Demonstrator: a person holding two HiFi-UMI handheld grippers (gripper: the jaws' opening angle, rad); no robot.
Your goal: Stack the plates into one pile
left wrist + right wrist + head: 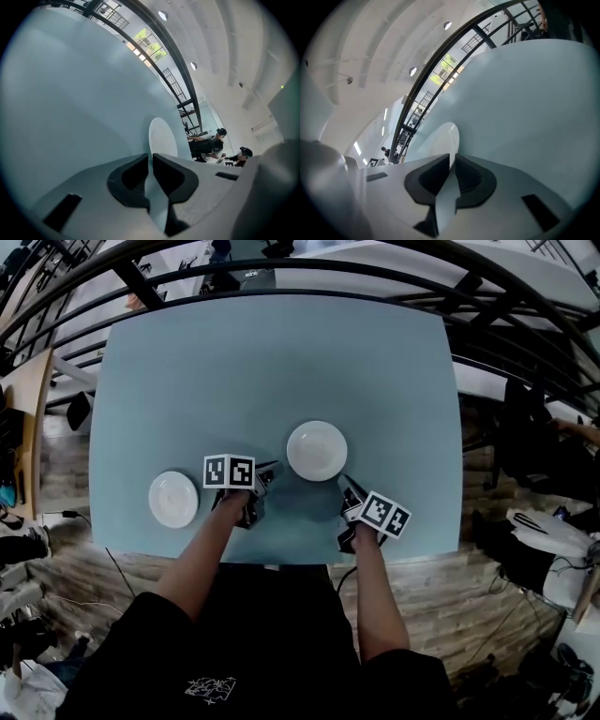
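By table edge: left plate, right plate

Left plate apart from centre plate

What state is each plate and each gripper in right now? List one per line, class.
middle plate: flat on the table, empty, unstacked
left plate: flat on the table, empty, apart from the middle plate
left gripper: jaws shut, holding nothing
right gripper: jaws shut, holding nothing
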